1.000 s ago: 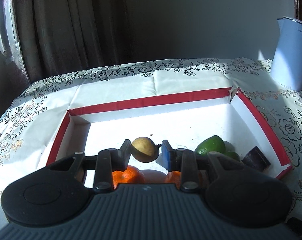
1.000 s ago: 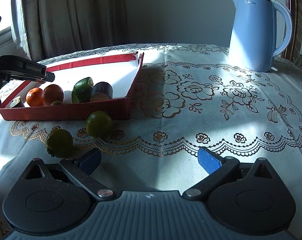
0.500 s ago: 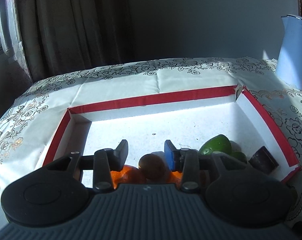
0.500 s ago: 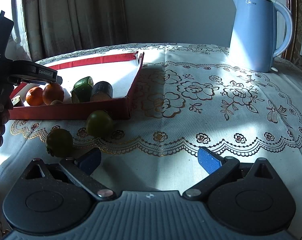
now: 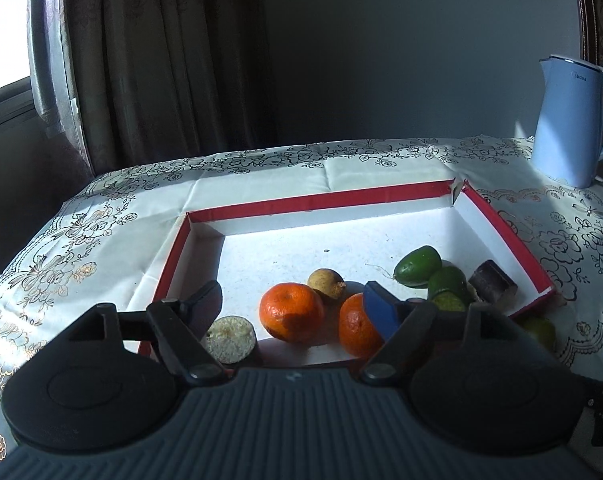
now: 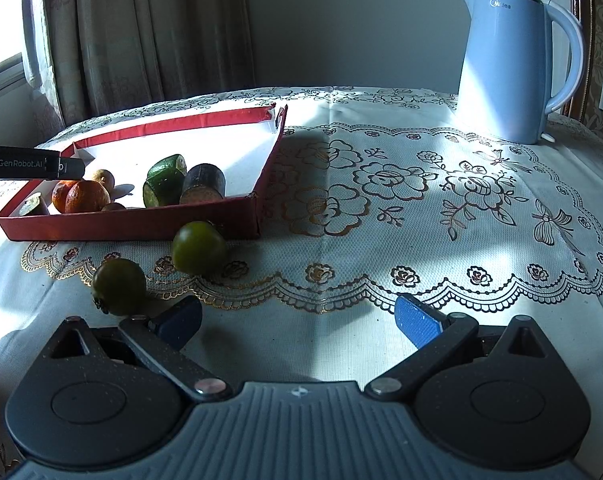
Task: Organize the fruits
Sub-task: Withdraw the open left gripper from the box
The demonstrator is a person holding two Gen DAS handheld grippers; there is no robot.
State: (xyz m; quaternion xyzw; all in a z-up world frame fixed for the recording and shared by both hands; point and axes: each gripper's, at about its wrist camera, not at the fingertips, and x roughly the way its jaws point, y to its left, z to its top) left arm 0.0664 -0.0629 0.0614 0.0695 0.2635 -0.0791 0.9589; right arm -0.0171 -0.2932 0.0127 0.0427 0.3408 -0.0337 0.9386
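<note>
Two claws: the left claw (image 5: 291,304) hovers over the near edge of the red tray (image 5: 317,199), its jaws opening and gripping nothing; the right claw (image 6: 297,316) hangs wide open and empty over the table (image 6: 421,240).
Fruit in tray: two oranges (image 5: 291,311), small tan fruit (image 5: 325,283), green ones at right.
Fruit outside: two green fruits (image 6: 199,247) near the tray's wall.
Risk: round fruit may roll off the table's near edge if nudged.
</note>
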